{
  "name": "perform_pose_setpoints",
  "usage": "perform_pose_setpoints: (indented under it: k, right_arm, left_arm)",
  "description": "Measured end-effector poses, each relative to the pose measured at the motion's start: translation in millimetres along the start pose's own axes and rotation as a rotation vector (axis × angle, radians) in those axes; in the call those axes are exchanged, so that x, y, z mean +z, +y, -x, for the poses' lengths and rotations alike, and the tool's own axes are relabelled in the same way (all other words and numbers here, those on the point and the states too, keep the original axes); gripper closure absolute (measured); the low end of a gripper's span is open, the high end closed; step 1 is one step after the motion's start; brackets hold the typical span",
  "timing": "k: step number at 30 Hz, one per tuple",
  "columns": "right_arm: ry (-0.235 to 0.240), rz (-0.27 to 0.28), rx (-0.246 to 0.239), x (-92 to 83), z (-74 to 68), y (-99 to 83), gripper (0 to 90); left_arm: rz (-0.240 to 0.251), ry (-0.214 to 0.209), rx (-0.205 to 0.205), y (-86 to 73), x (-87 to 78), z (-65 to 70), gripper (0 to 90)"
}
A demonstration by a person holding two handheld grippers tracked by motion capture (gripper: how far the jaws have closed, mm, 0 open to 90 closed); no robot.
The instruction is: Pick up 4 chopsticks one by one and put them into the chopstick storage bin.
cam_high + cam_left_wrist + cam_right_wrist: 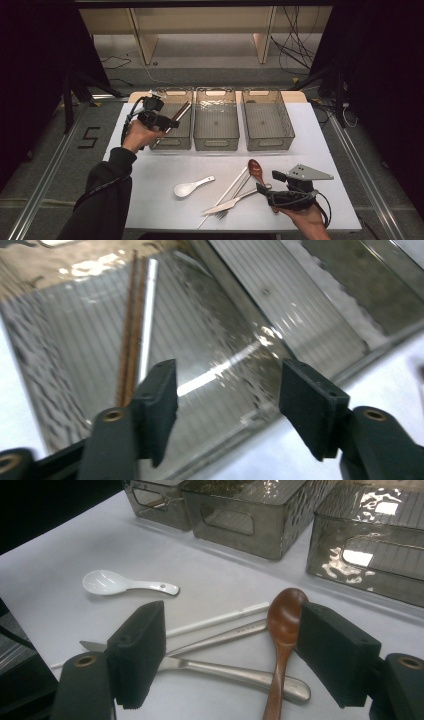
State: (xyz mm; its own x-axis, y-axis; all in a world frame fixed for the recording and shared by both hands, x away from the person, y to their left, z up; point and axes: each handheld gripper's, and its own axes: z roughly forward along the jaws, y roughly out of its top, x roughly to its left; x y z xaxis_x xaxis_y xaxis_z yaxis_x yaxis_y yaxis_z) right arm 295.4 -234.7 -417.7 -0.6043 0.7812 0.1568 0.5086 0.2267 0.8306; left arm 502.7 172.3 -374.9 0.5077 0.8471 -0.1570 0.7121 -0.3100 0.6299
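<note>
At the far left corner of the white tabletop (150,175), the left gripper (159,119) hangs over the leftmost of three smoky clear bins (172,122) that stand side by side along the far edge. Its jaws stand apart with nothing between them, as the left gripper view shows; there a pair of brown chopsticks (129,335) lies on the ribbed bin floor beside a pale stick (148,315), just left of the left jaw. In the high view a long thin utensil (175,119) slants across that bin under the gripper. The middle bin (216,120) and the right bin (267,120) follow along the far edge.

Toward the near edge, left of centre, a white ceramic spoon (192,186) lies alone, bowl to the left. Right of it a heap of cutlery is crossed together: a white chopstick (215,621), a steel chopstick (225,636), a steel knife (225,671) and a fork (223,214), with a brown wooden spoon (283,630) laid over the knife handle.

At the near right corner, the right gripper (230,655) sits low over that heap, its jaws wide open to either side of the wooden spoon and knife, pressing on neither.
</note>
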Motion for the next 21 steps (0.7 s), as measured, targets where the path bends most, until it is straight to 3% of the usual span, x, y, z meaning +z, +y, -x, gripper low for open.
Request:
perform_pose_setpoints:
  k: [5,8,14,21]
  right_arm:
    - [0.000,-0.001,0.000,0.3,-0.2,0.1,28.8]
    - [-0.001,-0.001,0.000,0.2,-0.1,0.0,28.8]
    - [-0.002,-0.001,-0.002,0.7,-0.9,0.4,28.7]
    - [-0.003,0.003,-0.010,0.0,-1.7,0.8,28.7]
  left_arm:
    - [0.007,-0.030,0.002,-10.7,-6.2,17.1,32.6]
    - [-0.006,-0.028,0.027,-18.3,-9.9,28.4,29.3]
    - [-0.006,-0.069,0.053,-32.6,-14.5,51.5,26.1]
    - [-0.022,-0.102,0.128,-44.4,-13.3,86.7,24.0]
